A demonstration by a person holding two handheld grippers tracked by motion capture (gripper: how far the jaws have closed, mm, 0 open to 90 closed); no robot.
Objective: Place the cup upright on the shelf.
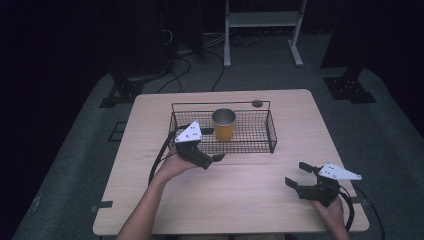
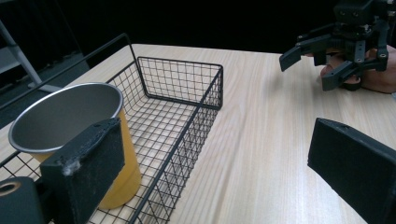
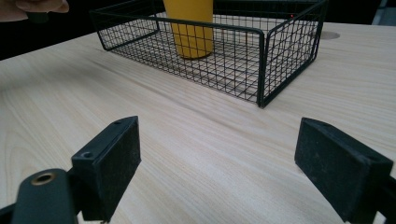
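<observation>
Table: I look down on a pale wood table (image 1: 260, 195) in a dark room, with a forearm entering from the bottom edge on each side.
Basket: a black wire basket (image 1: 260, 142) sits at the table's middle, towards the far edge, long side facing me.
Cup: a yellow cup (image 1: 223, 125) with a metal rim and grey inside stands upright in the basket, left of its centre.
Left gripper: my left gripper (image 1: 211, 144) sits at the basket's near-left corner, jaws spread wide and holding nothing. In its own view one jaw lies inside the basket just beside the cup's wall, the other out over bare table. I cannot tell whether the near jaw touches the cup.
Right gripper: my right gripper (image 1: 298, 175) is near the table's front-right corner, well apart from the basket. Its jaws are wide apart and empty, with only bare wood between them in its own view, the basket's end wall beyond.
Hands: a hand (image 1: 172, 167) grips the left tool from below; another hand (image 1: 332, 212) holds the right one at the table's edge.
Background: a white frame (image 1: 262, 30) and loose cables (image 1: 185, 65) stand on the grey floor past the table.
</observation>
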